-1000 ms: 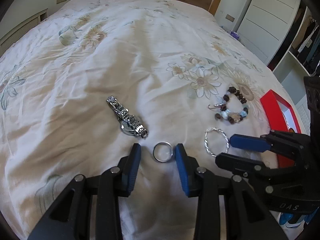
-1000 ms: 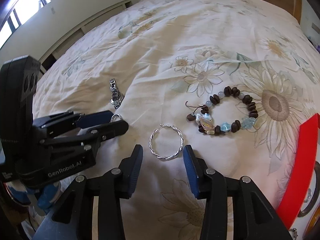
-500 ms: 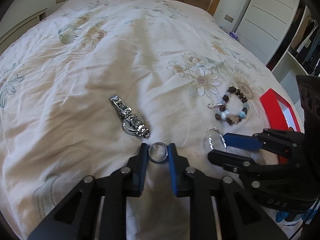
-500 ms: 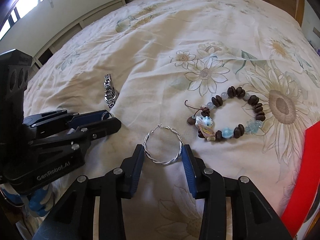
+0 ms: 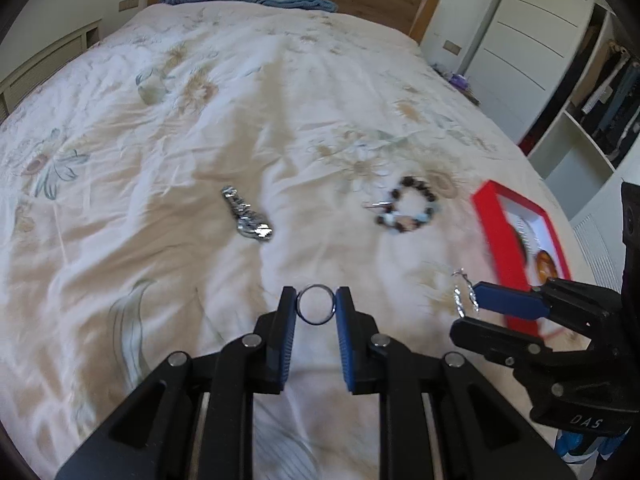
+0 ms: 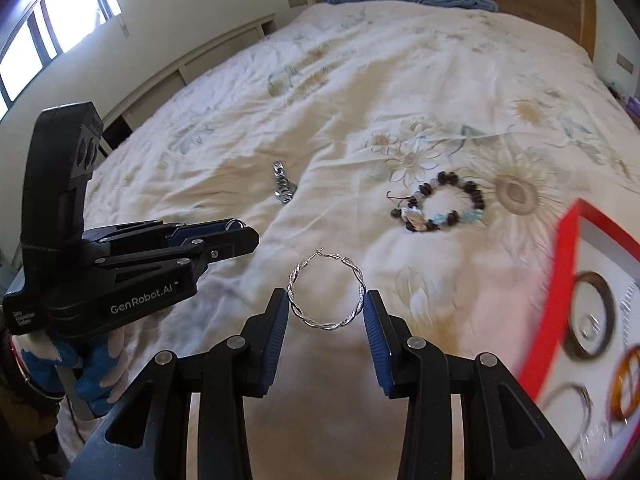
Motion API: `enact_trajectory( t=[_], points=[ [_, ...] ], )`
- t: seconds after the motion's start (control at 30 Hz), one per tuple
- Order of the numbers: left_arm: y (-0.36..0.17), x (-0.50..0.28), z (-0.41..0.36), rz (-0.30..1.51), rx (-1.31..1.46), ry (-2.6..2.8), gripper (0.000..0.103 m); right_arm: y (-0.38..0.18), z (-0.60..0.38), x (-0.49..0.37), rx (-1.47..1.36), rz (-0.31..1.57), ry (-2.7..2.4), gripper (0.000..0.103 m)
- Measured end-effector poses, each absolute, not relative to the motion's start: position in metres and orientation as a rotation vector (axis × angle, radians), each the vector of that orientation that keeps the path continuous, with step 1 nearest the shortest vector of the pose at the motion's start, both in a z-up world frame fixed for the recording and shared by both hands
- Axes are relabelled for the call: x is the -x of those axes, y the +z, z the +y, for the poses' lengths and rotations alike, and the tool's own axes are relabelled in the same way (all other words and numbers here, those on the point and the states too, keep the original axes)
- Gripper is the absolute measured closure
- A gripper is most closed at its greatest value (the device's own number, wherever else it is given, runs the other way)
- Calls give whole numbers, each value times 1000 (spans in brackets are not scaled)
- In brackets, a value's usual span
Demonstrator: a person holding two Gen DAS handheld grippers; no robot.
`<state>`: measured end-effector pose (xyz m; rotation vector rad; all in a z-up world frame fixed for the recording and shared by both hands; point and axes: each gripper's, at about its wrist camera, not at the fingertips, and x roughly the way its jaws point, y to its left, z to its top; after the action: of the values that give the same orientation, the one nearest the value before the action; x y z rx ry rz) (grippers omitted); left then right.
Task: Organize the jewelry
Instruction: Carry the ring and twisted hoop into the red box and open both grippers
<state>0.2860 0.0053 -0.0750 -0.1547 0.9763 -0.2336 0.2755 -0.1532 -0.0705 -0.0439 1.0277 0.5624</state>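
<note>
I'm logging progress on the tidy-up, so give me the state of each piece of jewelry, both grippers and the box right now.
Ring: clamped between the left gripper fingers, off the bed.
Hoop earring: held by the right gripper, lifted.
Watch: lying loose on the bedspread.
Beaded bracelet: lying on the bedspread, untouched.
Red box: open, with several pieces inside.

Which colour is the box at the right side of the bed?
Red box, white inside; clearest in the left wrist view.

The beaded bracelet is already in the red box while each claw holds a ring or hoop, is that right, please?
Not quite: the beaded bracelet lies on the bedspread, outside the red box, as the right wrist view shows. The left claw holds the ring; the right claw holds the hoop.
</note>
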Motion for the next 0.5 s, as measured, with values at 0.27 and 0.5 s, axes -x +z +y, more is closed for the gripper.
enact_trajectory(
  t=[0.27, 0.5],
  points=[
    [-32, -256, -59, 937, 115, -347, 85, -30, -218, -236, -5, 963, 463, 64],
    [-28, -248, -154, 948, 81, -494, 85, -30, -311, -219, -38, 978, 312, 64]
  ],
)
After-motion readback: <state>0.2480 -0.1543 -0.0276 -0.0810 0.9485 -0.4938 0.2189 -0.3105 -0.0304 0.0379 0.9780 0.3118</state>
